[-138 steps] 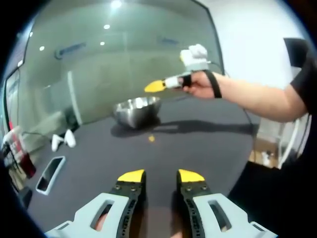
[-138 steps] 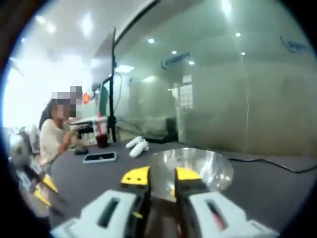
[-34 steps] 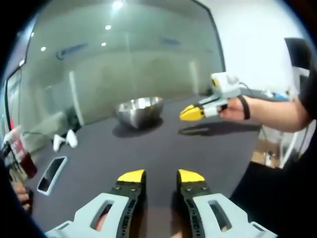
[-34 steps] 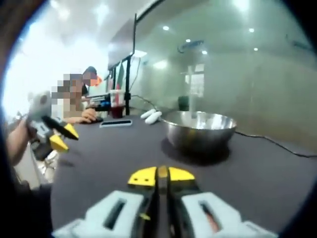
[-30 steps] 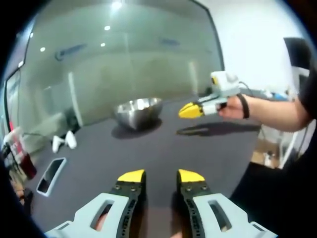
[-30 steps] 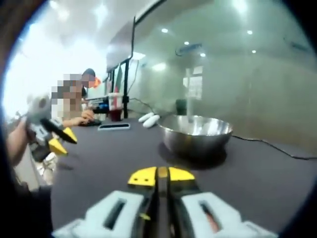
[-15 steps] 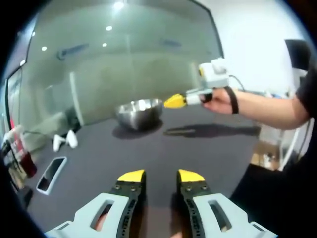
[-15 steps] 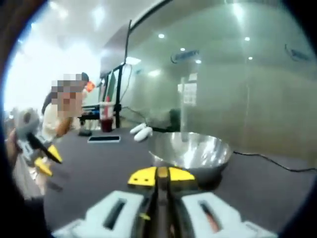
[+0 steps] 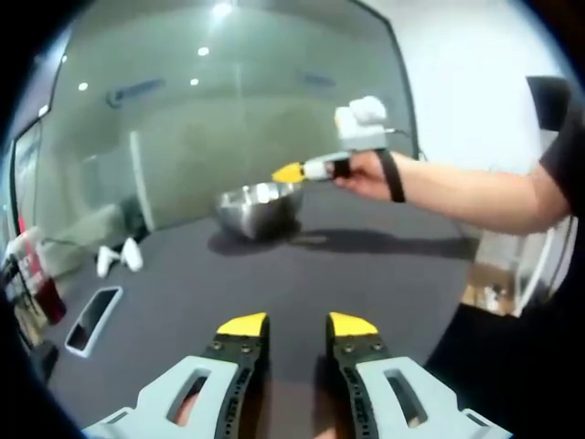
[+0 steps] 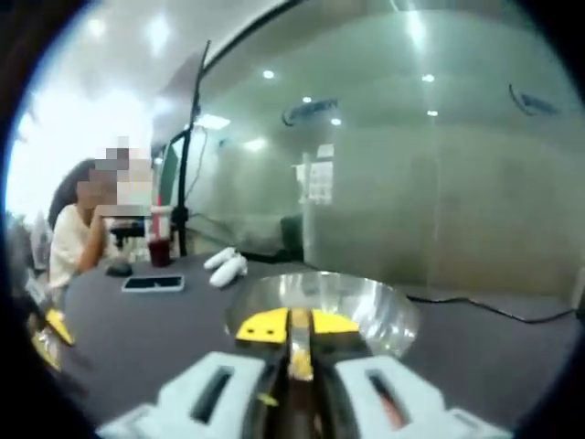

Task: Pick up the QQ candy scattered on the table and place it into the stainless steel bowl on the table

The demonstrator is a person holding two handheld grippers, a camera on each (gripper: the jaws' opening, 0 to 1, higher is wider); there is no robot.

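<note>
The stainless steel bowl (image 9: 259,207) stands on the dark table (image 9: 366,283) toward the far side. A hand holds my right gripper (image 9: 289,172) just above the bowl's right rim. In the right gripper view the right gripper (image 10: 294,326) is shut, with a small pale yellow QQ candy (image 10: 299,365) pinched between its jaws, and the bowl (image 10: 377,309) lies directly below and ahead. My left gripper (image 9: 297,326) hovers open over the near part of the table, nothing between its fingers. It also appears as yellow tips (image 10: 51,331) at the far left.
A phone (image 9: 91,320) lies flat at the left, beside two white oblong objects (image 9: 117,259). A cup with a red drink (image 10: 160,247) and a seated person (image 10: 78,245) are at the table's far left end. A cable (image 10: 498,312) runs behind the bowl. A glass wall stands beyond.
My right gripper, shut, has risen from low over the table and moved left to above the bowl. The small yellow piece once lying before the bowl is gone. My left gripper stays still.
</note>
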